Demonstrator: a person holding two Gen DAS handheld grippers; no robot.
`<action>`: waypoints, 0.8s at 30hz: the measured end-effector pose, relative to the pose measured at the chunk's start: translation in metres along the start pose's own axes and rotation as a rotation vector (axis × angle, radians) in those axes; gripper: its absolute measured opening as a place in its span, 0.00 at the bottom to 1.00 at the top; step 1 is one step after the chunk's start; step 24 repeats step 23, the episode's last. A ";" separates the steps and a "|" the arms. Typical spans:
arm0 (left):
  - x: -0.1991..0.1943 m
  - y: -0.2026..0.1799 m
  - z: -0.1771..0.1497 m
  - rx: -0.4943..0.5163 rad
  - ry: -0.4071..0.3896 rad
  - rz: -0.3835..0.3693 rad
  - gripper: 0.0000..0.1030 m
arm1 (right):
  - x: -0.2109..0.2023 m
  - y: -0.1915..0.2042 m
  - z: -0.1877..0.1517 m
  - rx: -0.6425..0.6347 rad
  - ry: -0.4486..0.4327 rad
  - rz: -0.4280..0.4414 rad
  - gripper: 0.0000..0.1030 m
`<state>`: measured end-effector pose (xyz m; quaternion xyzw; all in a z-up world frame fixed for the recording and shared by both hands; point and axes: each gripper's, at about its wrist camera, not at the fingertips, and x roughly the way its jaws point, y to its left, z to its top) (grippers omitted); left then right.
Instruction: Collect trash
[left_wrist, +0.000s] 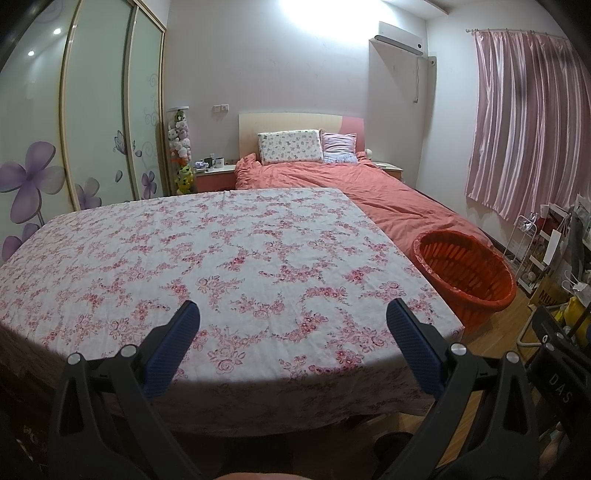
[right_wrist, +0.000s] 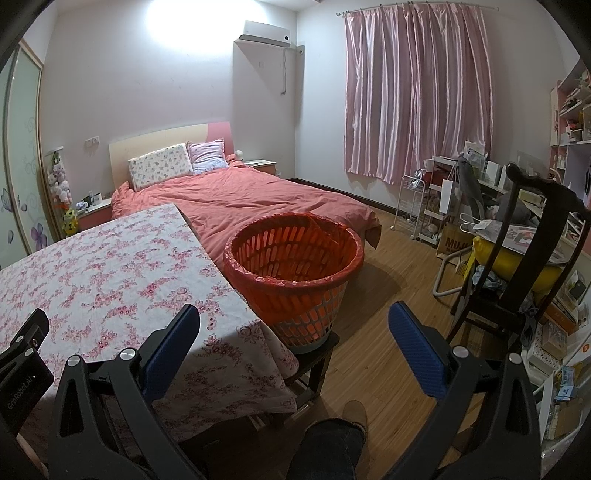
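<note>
Both claws are spread wide with nothing in them: left gripper (left_wrist: 293, 314) hovers over the near edge of the table with the pink floral cloth (left_wrist: 192, 258), right gripper (right_wrist: 294, 317) points toward the round orange slatted basket lined with a red bag (right_wrist: 295, 266), which sits on a dark stool just beside the table. Honestly can't spot any trash on the cloth, so I'd scan around before reaching.

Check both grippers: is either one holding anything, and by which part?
Nothing is held. The left gripper is open over the floral tablecloth; the right gripper is open too, facing the red basket.
</note>
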<state>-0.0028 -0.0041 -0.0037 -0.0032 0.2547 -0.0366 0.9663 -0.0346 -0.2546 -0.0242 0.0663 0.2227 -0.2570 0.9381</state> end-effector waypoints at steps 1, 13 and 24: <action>0.000 0.000 0.000 0.000 0.000 0.000 0.96 | -0.001 0.001 0.000 0.000 0.000 0.000 0.98; -0.003 0.003 -0.002 0.001 -0.003 0.005 0.96 | -0.001 0.001 -0.001 0.001 0.001 0.000 0.98; -0.003 0.004 -0.001 0.002 0.000 0.005 0.96 | 0.000 0.000 0.000 0.001 0.002 0.001 0.98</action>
